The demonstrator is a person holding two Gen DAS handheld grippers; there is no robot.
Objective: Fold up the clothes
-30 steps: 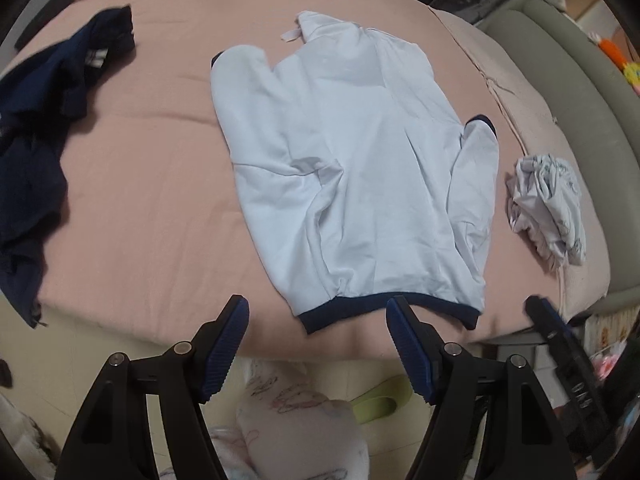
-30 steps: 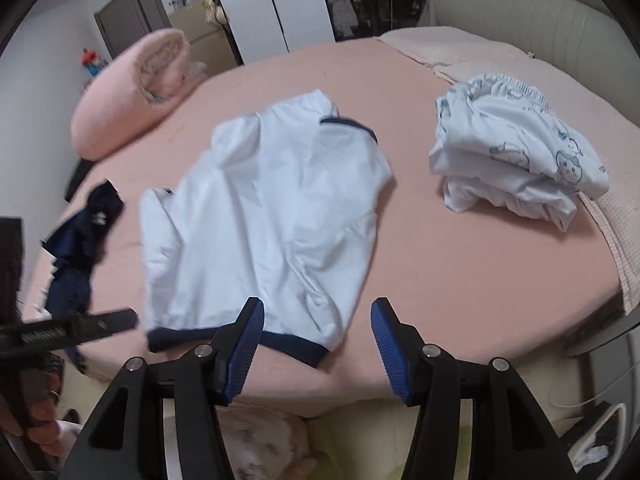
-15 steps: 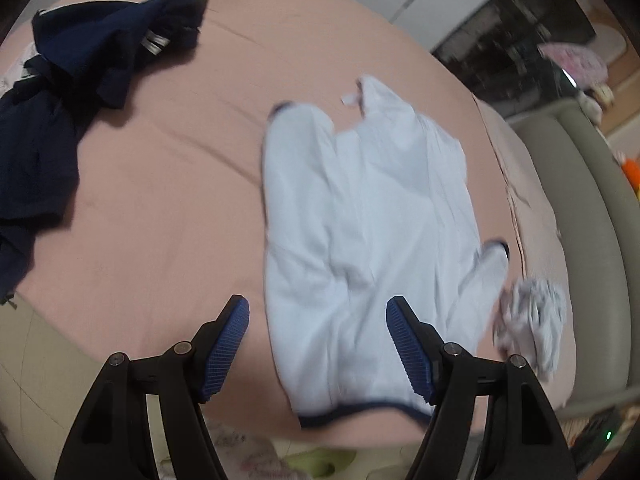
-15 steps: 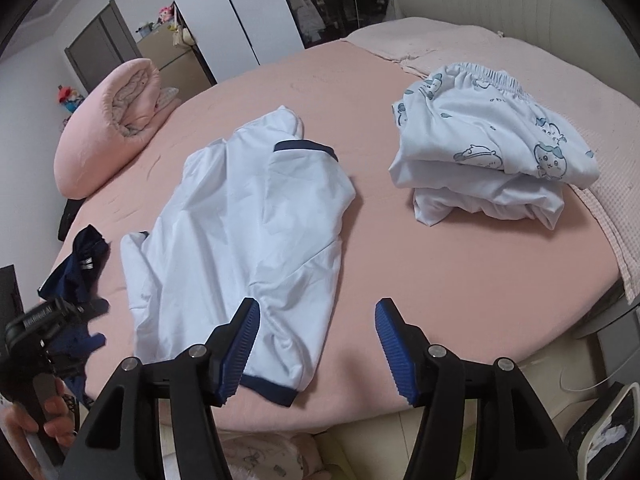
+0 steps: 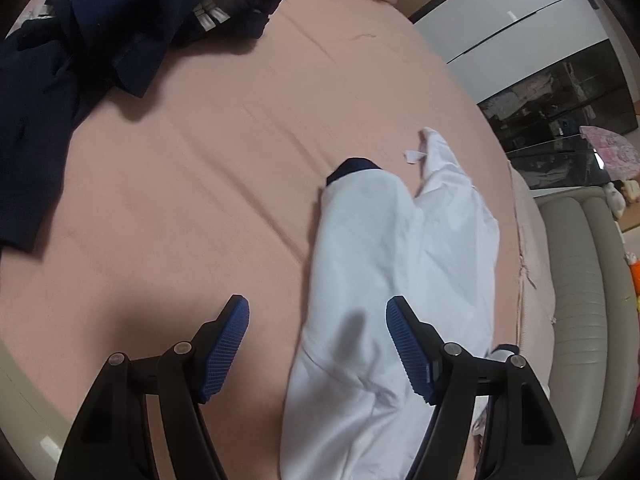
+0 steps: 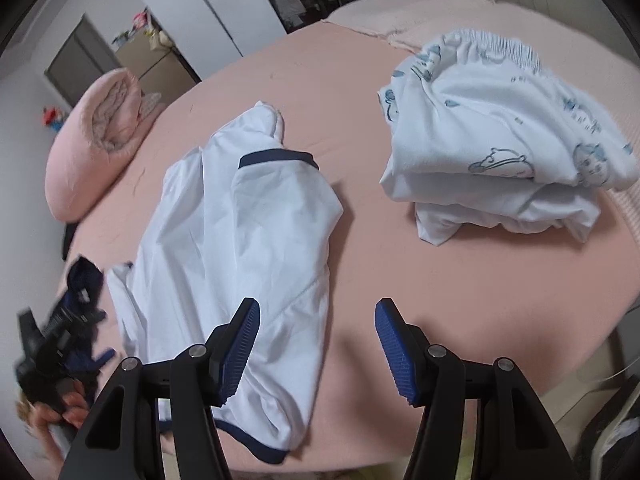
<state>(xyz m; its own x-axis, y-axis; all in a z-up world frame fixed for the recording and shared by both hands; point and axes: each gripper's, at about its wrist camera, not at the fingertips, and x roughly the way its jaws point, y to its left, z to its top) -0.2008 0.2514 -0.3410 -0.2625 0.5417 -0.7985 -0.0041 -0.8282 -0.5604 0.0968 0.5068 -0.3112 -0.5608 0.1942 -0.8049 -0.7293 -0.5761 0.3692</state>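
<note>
The white shirt (image 6: pixel 236 248), thin smooth cloth with navy bands at cuffs and hem, lies flat on the pink bed (image 6: pixel 420 280) with both sleeves already turned in over the body, so I judge the lengthwise fold done and the crosswise folds still to come. Its hem sits just below and left of the right hand-held gripper (image 6: pixel 318 350), and its edge lies between the fingers of the left hand-held gripper (image 5: pixel 318 350); both stand wide and hold nothing. Ahead and right of the right one rests a folded printed garment (image 6: pixel 504 144), while a crumpled navy garment (image 5: pixel 100 48) waits far ahead-left of the left one.
</note>
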